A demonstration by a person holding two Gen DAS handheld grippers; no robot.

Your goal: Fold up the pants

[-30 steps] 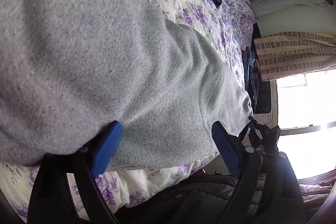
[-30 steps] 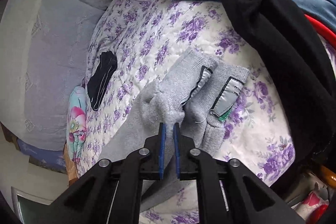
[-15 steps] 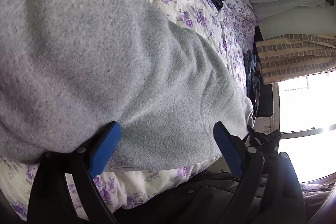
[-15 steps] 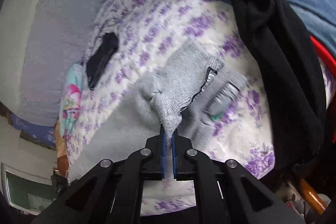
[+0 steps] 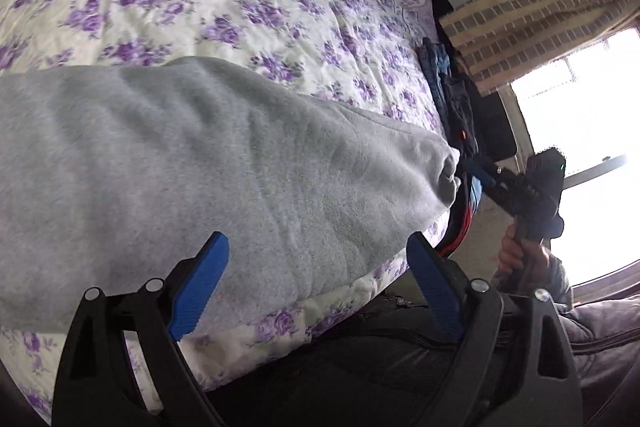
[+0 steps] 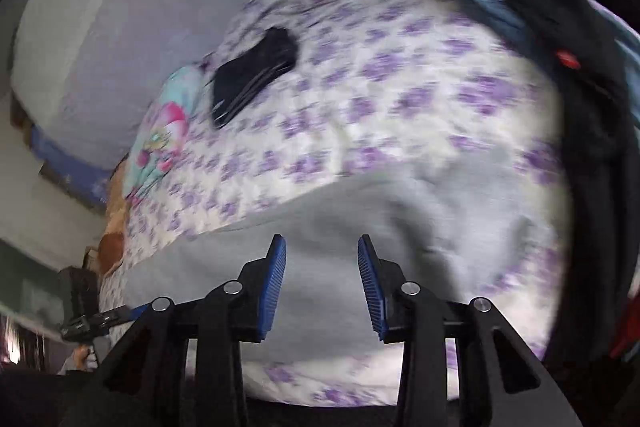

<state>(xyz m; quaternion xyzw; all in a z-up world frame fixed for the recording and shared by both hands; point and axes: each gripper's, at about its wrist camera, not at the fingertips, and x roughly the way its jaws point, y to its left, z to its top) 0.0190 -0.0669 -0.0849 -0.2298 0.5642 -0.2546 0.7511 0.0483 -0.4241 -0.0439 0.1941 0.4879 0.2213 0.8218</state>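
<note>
The grey pants (image 5: pixel 192 179) lie across the lower half of the frame on the floral bed (image 5: pixel 200 11). The right gripper (image 6: pixel 322 283) has just been opening, jaws released with nothing between them (fold laid down, presumably); the left gripper (image 5: pixel 316 287) gapes wide, empty.

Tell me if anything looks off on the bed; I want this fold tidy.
The grey pants lie folded flat on the floral bedspread, but their end by the bed's edge is bunched into a lump. Neither gripper grips anything.
</note>
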